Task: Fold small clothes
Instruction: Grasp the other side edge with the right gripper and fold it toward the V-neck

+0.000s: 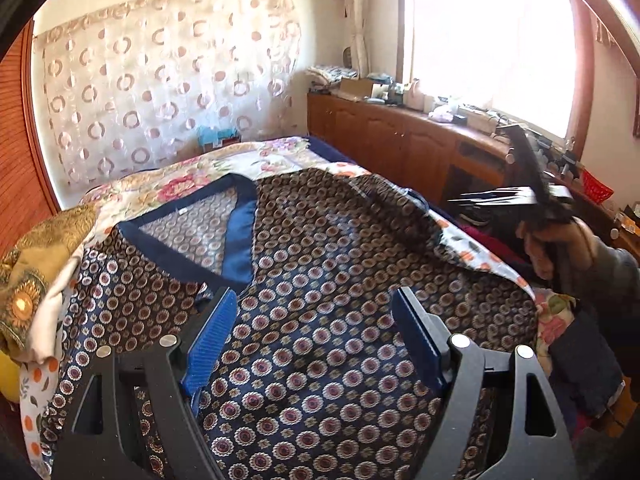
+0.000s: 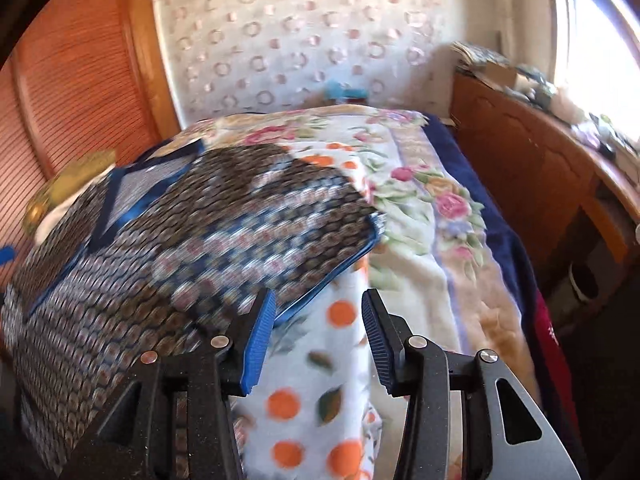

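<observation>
A navy shirt (image 1: 320,280) with a medallion print and a blue neckband (image 1: 192,204) lies spread on the bed; its right sleeve is folded across the body. My left gripper (image 1: 316,320) is open and empty just above the shirt's lower body. My right gripper (image 2: 318,320) is open and empty, over the orange-dotted cloth (image 2: 316,384) beside the shirt's (image 2: 192,248) right edge. The right gripper also shows in the left wrist view (image 1: 532,184), held up off the bed's right side. The right wrist view is motion-blurred.
A floral blanket (image 2: 432,200) covers the bed. A gold sunflower-print cloth (image 1: 28,276) lies at the left. A wooden cabinet (image 1: 400,136) with clutter runs along the right under the window. A curtain (image 1: 160,80) hangs behind the bed.
</observation>
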Available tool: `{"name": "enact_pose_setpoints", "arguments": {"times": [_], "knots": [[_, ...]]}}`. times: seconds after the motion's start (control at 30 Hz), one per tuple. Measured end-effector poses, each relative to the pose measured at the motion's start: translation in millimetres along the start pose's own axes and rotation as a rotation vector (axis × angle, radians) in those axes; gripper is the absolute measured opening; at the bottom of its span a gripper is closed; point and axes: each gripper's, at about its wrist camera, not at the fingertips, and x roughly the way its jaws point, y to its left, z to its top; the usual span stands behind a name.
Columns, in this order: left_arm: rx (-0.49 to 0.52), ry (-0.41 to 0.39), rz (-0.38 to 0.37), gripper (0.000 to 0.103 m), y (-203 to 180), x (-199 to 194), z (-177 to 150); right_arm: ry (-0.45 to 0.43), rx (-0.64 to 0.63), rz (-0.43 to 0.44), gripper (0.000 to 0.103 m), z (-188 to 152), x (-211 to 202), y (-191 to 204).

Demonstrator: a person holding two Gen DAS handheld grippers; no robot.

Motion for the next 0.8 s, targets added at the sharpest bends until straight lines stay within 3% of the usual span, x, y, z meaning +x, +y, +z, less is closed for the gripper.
{"name": "enact_pose_setpoints", "arguments": {"times": [0.17, 0.33, 0.4, 0.47, 0.53, 0.6, 0.8], "knots": [[0.000, -0.008, -0.016, 0.080, -6.5, -0.8, 4.7, 0.069, 0.083, -0.033, 0.047, 20.4, 48.1, -5.3], [0.001, -0.005, -0.018, 0.080, -6.1, -1.2, 0.3, 0.118, 0.180, 0.005, 0.046, 41.0, 87.4, -4.3], [-0.005, -0.003, -0.016, 0.080, -4.1, 0.1, -1.5, 0.119, 0.187, 0.021, 0.039, 52.6, 89.5, -5.9], [-0.013, 0.000, -0.014, 0.080, -1.1, 1.0, -3.9, 0.117, 0.155, 0.005, 0.017, 60.2, 93.5, -2.5], [-0.021, 0.003, -0.009, 0.080, 2.5, 1.3, -6.6, 0.089, 0.111, -0.034, 0.006, 65.9, 87.6, -1.8], [-0.027, 0.006, -0.005, 0.080, 5.2, 1.6, -8.5, 0.039, 0.080, -0.049, 0.004, 70.6, 76.0, 5.5], [-0.061, 0.010, 0.012, 0.080, 19.6, 1.0, -14.3, -0.074, -0.028, 0.066, 0.004, 92.6, 22.5, 55.3]]}}
